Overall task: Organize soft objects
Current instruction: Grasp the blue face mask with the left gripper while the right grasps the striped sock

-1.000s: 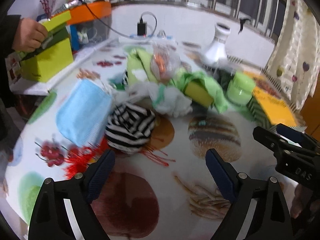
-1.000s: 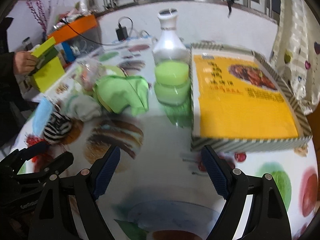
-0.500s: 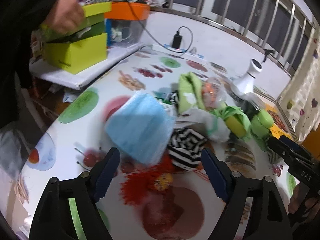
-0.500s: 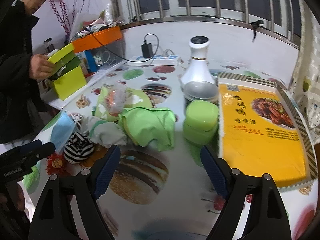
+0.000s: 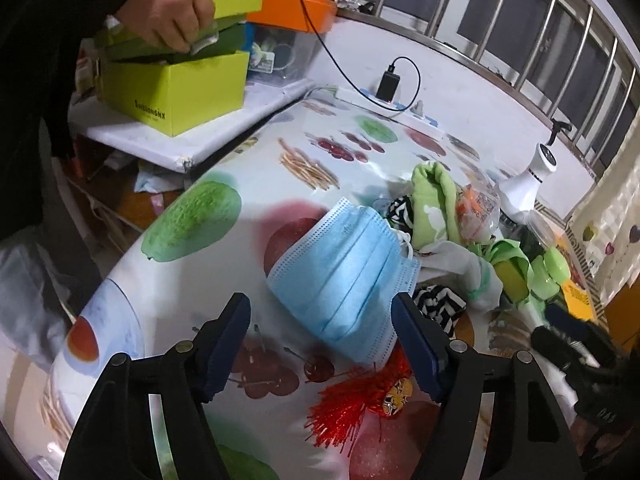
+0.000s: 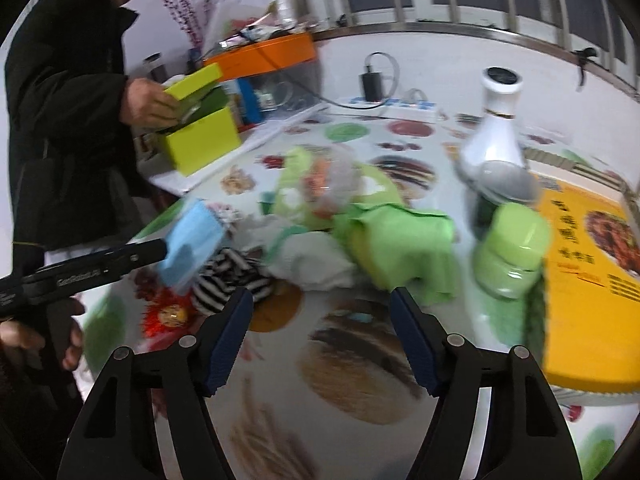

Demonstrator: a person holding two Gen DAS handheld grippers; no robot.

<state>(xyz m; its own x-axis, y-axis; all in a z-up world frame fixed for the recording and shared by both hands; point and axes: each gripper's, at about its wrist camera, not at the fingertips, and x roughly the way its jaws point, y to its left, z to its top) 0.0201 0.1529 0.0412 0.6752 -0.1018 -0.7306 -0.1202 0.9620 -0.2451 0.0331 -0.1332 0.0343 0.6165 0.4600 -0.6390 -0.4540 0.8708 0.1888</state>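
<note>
A blue face mask [image 5: 344,280] lies on the left end of a heap of soft things, over a black-and-white striped cloth [image 5: 440,308]. My left gripper [image 5: 322,320] hovers at the mask with its jaws closing. The mask's near edge is between them, and the left pad stands clear of it. In the right wrist view the left gripper [image 6: 152,254] sits at the mask [image 6: 192,248]. A green cloth [image 6: 400,248] and a white cloth [image 6: 312,258] fill the heap's middle. My right gripper [image 6: 322,308] is over bare table in front of the heap, jaws closing on nothing.
A red tassel ornament [image 5: 360,404] lies by the mask. A green jar [image 6: 512,248], a white vase [image 6: 496,136] and a yellow box [image 6: 592,288] stand at the right. A person's hand [image 5: 168,12] is in a lime box [image 5: 176,84] on a side shelf.
Both views have swung left. The mask has come from the left of the left wrist view to between its jaws. Both pairs of jaws have narrowed. The right gripper now faces the heap.
</note>
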